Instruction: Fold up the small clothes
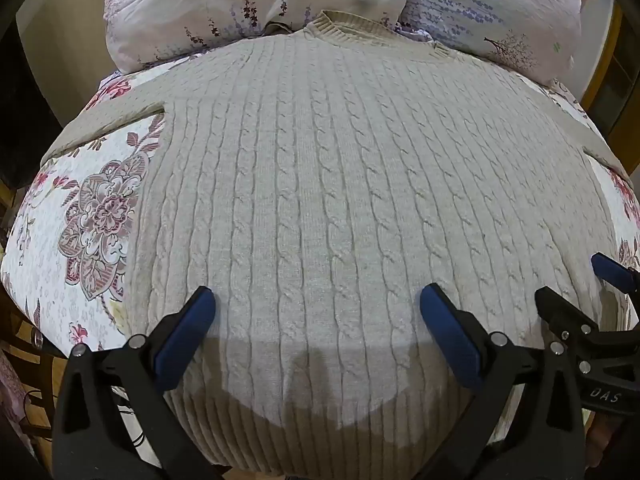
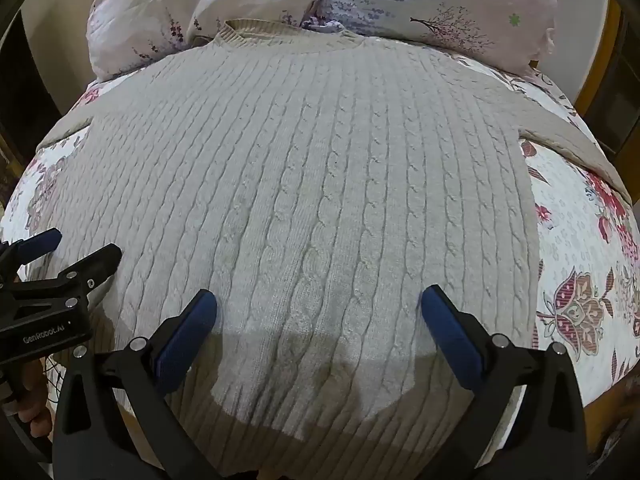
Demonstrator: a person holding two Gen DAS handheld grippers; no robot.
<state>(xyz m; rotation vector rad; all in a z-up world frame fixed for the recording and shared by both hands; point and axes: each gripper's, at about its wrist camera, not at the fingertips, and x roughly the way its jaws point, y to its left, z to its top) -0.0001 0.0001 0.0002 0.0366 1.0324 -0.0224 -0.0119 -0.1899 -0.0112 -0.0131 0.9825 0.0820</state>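
Beige cable-knit sweater (image 1: 320,184), spread flat on floral bedspread (image 1: 80,208), collar toward pillows (image 1: 248,4). Left gripper (image 1: 318,300), right gripper (image 2: 319,300): jaws spread wide above hem.

Both black plastic tongs, the left tongs (image 1: 317,302) and the right tongs (image 2: 319,302), share one build: angular black arms, blue rubbery pads (image 1: 182,330), and round silver rivets (image 1: 137,341). White lettering reads "DAS" (image 1: 604,395) and "GenRobot.AI" (image 2: 43,338). Bare skin (image 2: 34,404) shows beside the left body.
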